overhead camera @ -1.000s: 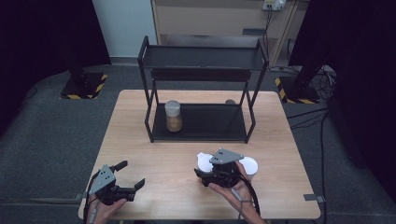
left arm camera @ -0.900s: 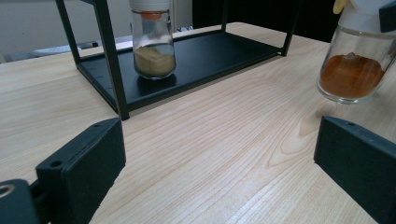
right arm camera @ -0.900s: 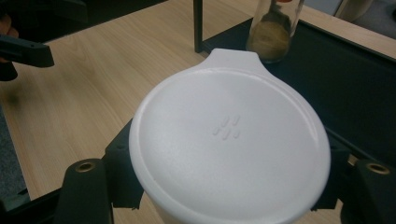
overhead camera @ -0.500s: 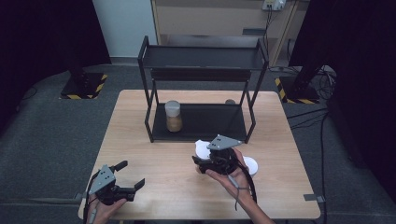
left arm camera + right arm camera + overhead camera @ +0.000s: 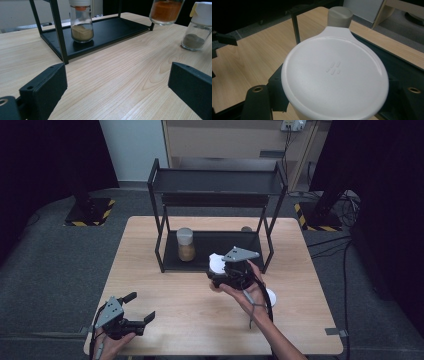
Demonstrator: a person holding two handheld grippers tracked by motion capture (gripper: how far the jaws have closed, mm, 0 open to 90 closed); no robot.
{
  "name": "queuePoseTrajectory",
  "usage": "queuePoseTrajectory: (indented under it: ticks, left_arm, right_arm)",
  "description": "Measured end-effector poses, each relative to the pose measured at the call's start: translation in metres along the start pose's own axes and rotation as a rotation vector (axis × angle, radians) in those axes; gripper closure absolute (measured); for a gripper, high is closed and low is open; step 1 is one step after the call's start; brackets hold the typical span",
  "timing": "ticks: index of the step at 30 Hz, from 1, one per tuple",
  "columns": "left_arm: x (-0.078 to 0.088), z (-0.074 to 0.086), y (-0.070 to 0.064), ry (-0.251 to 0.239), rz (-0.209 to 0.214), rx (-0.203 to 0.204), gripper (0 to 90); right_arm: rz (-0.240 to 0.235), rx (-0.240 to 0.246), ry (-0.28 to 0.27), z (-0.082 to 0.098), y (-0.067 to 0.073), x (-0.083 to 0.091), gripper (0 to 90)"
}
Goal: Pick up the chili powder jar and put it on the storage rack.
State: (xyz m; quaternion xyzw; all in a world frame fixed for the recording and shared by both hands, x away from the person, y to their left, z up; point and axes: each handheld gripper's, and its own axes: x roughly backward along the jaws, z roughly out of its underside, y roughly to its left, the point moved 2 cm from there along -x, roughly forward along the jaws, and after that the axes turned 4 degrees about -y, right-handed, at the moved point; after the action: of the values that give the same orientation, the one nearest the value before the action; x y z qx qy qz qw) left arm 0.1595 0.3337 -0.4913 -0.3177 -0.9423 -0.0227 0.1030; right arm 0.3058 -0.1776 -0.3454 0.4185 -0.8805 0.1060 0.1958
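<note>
My right gripper is clenched on one white-lidded jar, lifted off the table at the front edge of the black rack. My left gripper is released, jaws wide, nothing between, near the table's front left corner. Jars counted: three. One in my grip, one on the rack's bottom shelf, one standing on the table. The left gripper view gives contents: orange powder in the held jar, tan in the shelf jar, grey-brown in the table jar. The high view shows lids mostly.
</note>
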Motion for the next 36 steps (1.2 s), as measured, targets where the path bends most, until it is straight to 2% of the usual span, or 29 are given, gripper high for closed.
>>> queuePoseTrajectory:
  ticks: [11,16,30,36]
  left_arm:
    - [0.0,0.0,0.0,0.001,0.004,-0.001,1.2]
    - [0.0,0.0,0.001,-0.002,0.004,0.002,1.2]
    - [0.0,0.001,0.001,-0.005,0.009,0.002,1.3]
    - [0.0,0.0,0.001,-0.004,0.011,0.002,1.4]
  right_arm:
    - [0.023,0.009,0.002,-0.025,-0.003,-0.018,31.1]
    - [0.038,-0.009,0.004,-0.033,-0.008,-0.028,31.1]
    - [0.114,-0.054,0.017,-0.049,-0.021,-0.062,31.1]
    - [0.167,-0.08,0.02,-0.051,-0.026,-0.076,31.1]
